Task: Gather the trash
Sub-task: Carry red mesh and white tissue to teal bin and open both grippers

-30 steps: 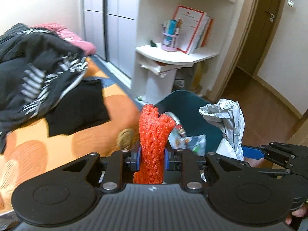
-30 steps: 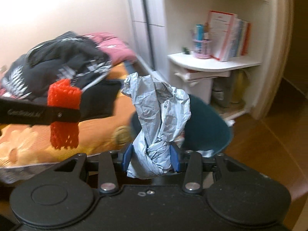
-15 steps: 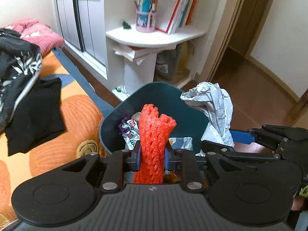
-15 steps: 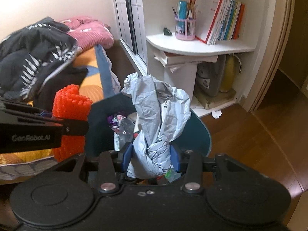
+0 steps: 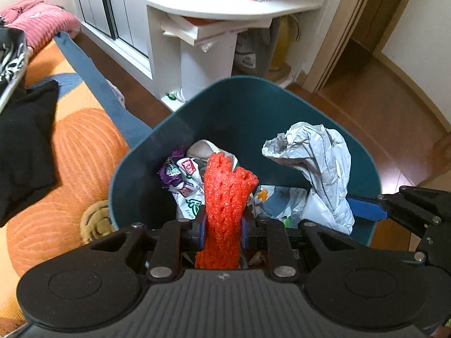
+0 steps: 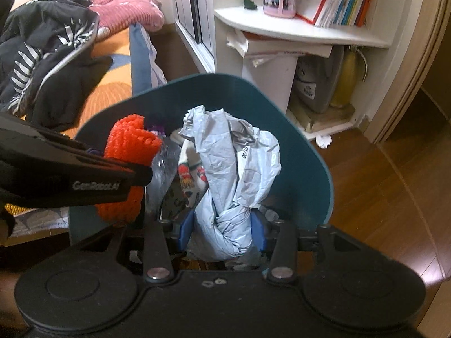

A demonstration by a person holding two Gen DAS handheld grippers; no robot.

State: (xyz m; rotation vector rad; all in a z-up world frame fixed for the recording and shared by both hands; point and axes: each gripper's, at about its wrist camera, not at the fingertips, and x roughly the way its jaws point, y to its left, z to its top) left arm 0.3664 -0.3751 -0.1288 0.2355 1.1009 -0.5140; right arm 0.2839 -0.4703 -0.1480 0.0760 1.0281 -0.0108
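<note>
Teal plastic, deep and round-cornered, the waste bin [image 5: 282,107] stands on the brown wooden floor [image 5: 394,107] between the orange-patterned bed cover [image 5: 73,152] and a white corner shelf unit [image 5: 225,11], and both grippers hang over its mouth, pointing steeply down. The left gripper [image 5: 222,232] is clamped on an orange-red foam net sleeve [image 5: 227,194], its blue pads pressing the sleeve's lower part from both sides while the upper end stands up above the trash already in the bin. The right gripper [image 6: 222,231] has a crumpled pale grey plastic mailer bag [image 6: 236,169] between its blue pads; its jaws are opening at this moment, and the bag's twisted lower part sits in the gap, bulging close to both pads, though whether they press it cannot be told for sure. Seen from the left wrist, the grey bag rises at the right side of the bin opening, just beside the sleeve; seen from the right wrist, the sleeve [image 6: 126,152] is at the left, partly behind the left gripper's black arm. Inside the bin lie printed snack wrappers [image 5: 186,180] in white, purple and green, and a clear plastic bottle [image 6: 162,166]. On the bed sit dark clothes [image 6: 48,64] with white leaf prints and a pink ribbed blanket [image 6: 126,8]. The shelf carries a pink pen cup [image 6: 279,2] and a row of upright books [image 6: 346,0].
</note>
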